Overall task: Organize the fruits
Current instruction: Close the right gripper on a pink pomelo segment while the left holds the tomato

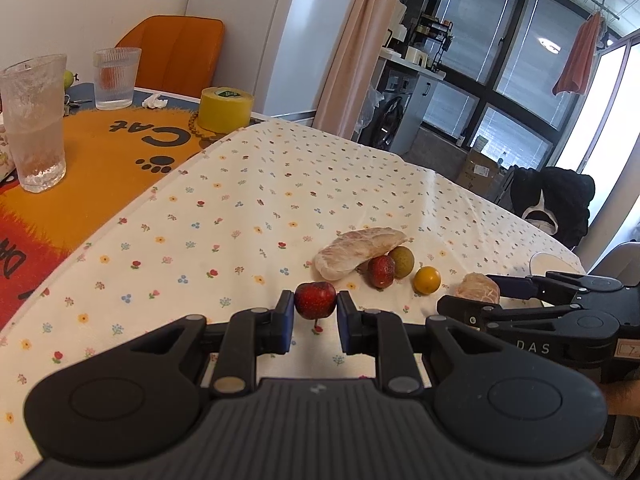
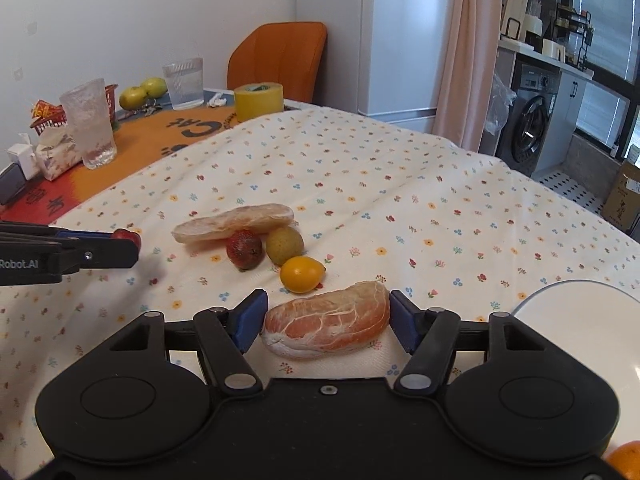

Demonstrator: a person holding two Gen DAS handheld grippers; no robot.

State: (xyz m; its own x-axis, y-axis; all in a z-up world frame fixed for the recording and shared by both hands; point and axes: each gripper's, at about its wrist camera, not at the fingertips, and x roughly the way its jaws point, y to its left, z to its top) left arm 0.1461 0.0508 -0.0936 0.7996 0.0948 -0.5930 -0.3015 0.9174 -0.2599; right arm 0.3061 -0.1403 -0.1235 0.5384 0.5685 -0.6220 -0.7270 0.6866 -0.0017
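My left gripper [image 1: 315,306] is shut on a small red fruit [image 1: 315,298], held between its blue pads just above the flowered tablecloth. In the right wrist view my right gripper [image 2: 327,316] is shut on a peeled pomelo segment [image 2: 326,322], with a pad touching each end. Ahead lies a cluster: a second pomelo segment [image 2: 234,222], a red fruit [image 2: 244,249], a green fruit [image 2: 284,245] and a yellow fruit [image 2: 301,274]. A white plate [image 2: 580,320] sits just right of my right gripper. The left gripper [image 2: 128,240] shows at that view's left edge.
On the orange mat at the back left stand two glasses [image 2: 90,124], [image 2: 184,82], a yellow tape roll [image 2: 258,100], a red basket [image 2: 50,118], green apples [image 2: 142,90] and a tissue pack [image 2: 54,154]. An orange chair [image 2: 280,56] is behind the table. An orange [image 2: 624,460] shows at bottom right.
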